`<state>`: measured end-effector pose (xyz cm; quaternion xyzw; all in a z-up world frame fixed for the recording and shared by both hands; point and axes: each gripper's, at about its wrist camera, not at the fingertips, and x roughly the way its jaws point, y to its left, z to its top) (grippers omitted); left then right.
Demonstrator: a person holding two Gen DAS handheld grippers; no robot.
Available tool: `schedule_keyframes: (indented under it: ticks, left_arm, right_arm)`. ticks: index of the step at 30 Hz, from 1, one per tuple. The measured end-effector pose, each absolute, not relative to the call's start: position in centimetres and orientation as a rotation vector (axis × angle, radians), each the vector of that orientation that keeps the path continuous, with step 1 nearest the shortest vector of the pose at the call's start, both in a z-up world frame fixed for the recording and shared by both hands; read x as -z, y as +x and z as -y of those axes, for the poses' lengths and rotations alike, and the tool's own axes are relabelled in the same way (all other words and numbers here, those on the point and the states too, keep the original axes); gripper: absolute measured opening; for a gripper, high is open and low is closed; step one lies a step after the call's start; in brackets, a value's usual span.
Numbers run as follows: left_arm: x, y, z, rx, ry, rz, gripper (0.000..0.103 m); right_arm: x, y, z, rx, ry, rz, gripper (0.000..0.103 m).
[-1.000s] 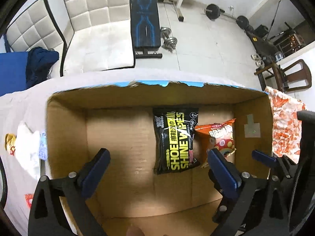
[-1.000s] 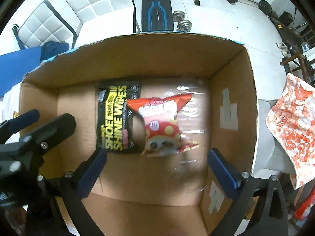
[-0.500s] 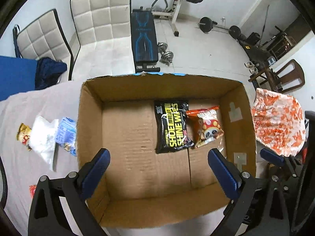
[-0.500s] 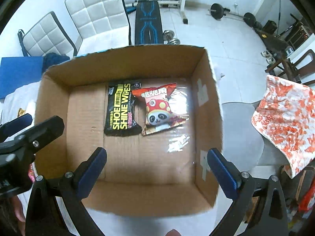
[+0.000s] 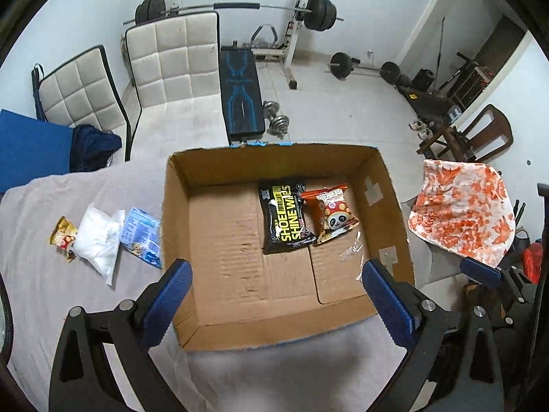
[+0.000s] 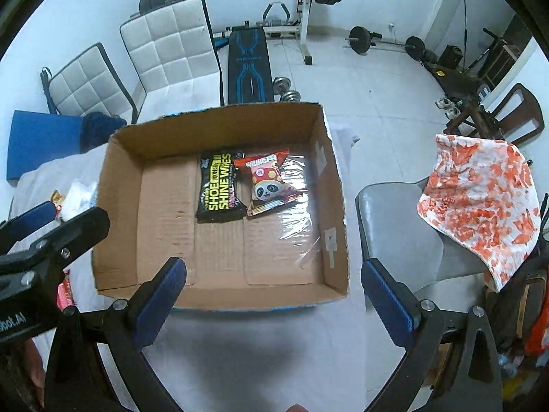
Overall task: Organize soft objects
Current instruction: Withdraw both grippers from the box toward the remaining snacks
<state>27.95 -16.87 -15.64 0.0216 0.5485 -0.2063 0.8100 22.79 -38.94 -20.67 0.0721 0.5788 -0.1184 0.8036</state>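
An open cardboard box sits on a grey-covered table. Inside lie a black shoe-wipes pack and a red panda snack bag, side by side at the far right. My left gripper is open and empty above the box's near edge. My right gripper is open and empty, above the box's near wall. Left of the box lie a white soft pack, a blue packet and a small yellow snack bag.
A grey chair with an orange-patterned cloth stands right of the table. White padded chairs, a weight bench and barbells stand beyond. A clear plastic scrap lies in the box. The left gripper shows at the right view's left edge.
Both grippers have pulled up and back from inside the box. The panda snack bag now lies free beside the wipes pack. The packs left of the box have come into view.
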Motion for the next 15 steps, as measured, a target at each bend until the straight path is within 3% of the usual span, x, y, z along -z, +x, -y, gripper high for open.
schedule_keyframes:
  ticks: [9,15]
  left_arm:
    - [12.4,27.5,12.0,0.446,-0.019,-1.13,0.102]
    - [11.7,27.3,3.2,0.343,-0.051,-1.126,0.102]
  right_arm:
    - [17.1,21.7,34.7,0.238,0.17,-1.199,0.103]
    - [16.7,22.1,26.7,0.108,0.16,-1.212,0.103]
